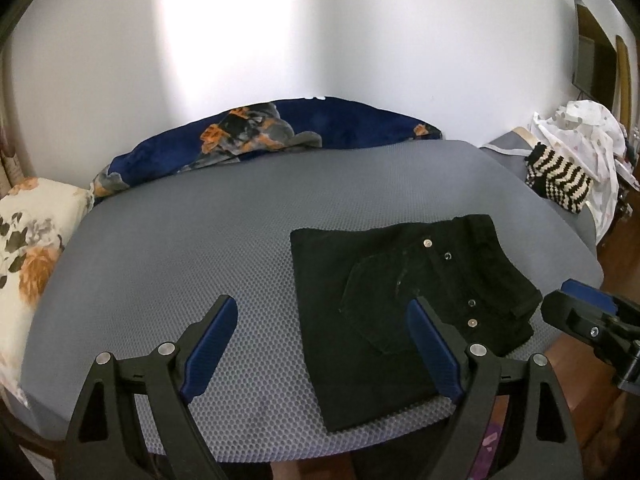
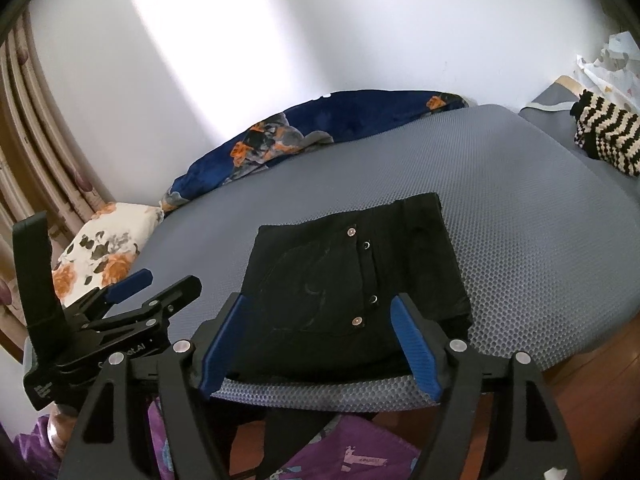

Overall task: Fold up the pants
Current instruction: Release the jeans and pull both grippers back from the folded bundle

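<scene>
Left wrist view gives us the grey mattress point(image 1: 200, 248), our landmark, its near edge cut off by our tools. On its near right part lie the black pants point(image 1: 400, 300), folded into a compact rectangle; their near corner hides behind a finger. At the mattress's far edge sits a blue blanket point(image 1: 280, 132), at its left end a floral pillow point(image 1: 32, 252). Our left gripper point(image 1: 324, 340) gapes wide, holding nothing. Our right gripper point(image 2: 320, 340) is likewise spread and empty over the pants' near edge.
</scene>
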Demonstrator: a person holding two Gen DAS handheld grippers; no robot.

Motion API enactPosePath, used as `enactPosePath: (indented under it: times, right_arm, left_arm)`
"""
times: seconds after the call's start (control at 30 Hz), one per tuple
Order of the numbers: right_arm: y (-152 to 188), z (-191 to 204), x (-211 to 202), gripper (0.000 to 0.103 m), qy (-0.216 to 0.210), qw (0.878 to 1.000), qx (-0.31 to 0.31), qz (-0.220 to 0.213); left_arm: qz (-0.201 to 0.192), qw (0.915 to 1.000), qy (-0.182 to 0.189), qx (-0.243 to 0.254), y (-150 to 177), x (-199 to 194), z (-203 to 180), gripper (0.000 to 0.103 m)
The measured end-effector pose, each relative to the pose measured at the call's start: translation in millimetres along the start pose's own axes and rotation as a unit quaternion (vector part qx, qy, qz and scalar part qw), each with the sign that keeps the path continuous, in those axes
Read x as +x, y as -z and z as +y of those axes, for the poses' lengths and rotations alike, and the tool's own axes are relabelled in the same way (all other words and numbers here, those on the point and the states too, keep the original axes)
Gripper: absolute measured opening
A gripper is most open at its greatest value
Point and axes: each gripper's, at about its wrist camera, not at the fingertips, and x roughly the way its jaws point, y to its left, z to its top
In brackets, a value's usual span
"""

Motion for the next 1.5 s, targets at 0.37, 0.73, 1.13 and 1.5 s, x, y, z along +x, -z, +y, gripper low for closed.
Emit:
enactPosePath:
  times: [0.37,0.73,1.13,1.5]
  right_arm:
    - [0.7,-2.5,6.1,0.076,-0.005,1.000,0.007,0.011]
    - [7.5,0.2,11.5,0.083,-0.004,1.000,0.002,0.021]
    - [13.2,-16.9,15.4,0.084,0.031,0.999,0.015,0.010]
    - [17.9,-23.7,7.1,0.086,0.057,0.998,0.027,-0.006]
  left_arm:
    - [0.009,0.9999,-0.004,0.005,0.7,3.3,-2.0,0.088]
    - [0.029,0.9995,-0.003,0.008,7.8,13.4,-0.3,0.089]
    - [0.052,0.9984,-0.006,-0.021,23.0,23.2,19.0,0.090]
    - [0.035,0.9993,-0.011,-0.008,32.7,9.4,26.4,0.090]
